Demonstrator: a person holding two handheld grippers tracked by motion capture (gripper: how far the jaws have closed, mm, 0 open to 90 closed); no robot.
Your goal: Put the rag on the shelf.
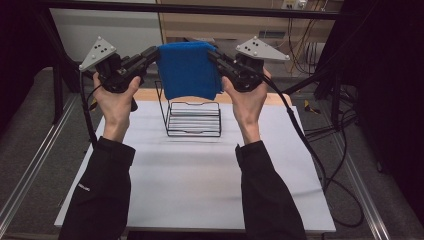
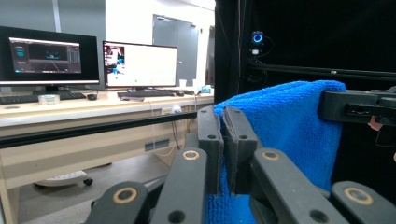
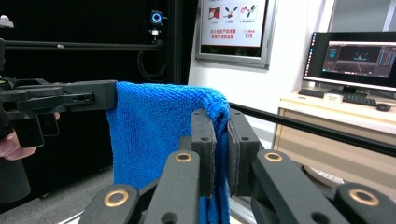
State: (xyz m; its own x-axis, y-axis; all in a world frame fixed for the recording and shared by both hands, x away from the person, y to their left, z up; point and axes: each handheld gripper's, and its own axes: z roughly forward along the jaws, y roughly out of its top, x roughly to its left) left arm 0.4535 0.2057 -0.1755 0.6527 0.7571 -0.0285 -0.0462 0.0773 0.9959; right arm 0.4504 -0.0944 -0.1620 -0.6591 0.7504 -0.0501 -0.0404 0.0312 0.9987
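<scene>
A blue towel (image 1: 189, 70) hangs folded in the air between my two grippers, high above a black wire rack (image 1: 193, 118) on the white table (image 1: 200, 175). My left gripper (image 1: 156, 53) is shut on the towel's top left corner, and my right gripper (image 1: 211, 54) is shut on its top right corner. In the left gripper view the jaws pinch the blue towel (image 2: 285, 121) at the left gripper (image 2: 221, 116), with the other gripper's jaw (image 2: 350, 106) at its far edge. The right gripper view shows the right gripper (image 3: 219, 119) clamped over the blue towel (image 3: 149, 135).
The wire rack stands at the table's far middle, directly under the towel. A black frame bar (image 1: 200, 9) crosses overhead behind the grippers. Cables (image 1: 320, 165) trail off the table's right side. Desks with monitors (image 2: 140, 64) stand beyond the work area.
</scene>
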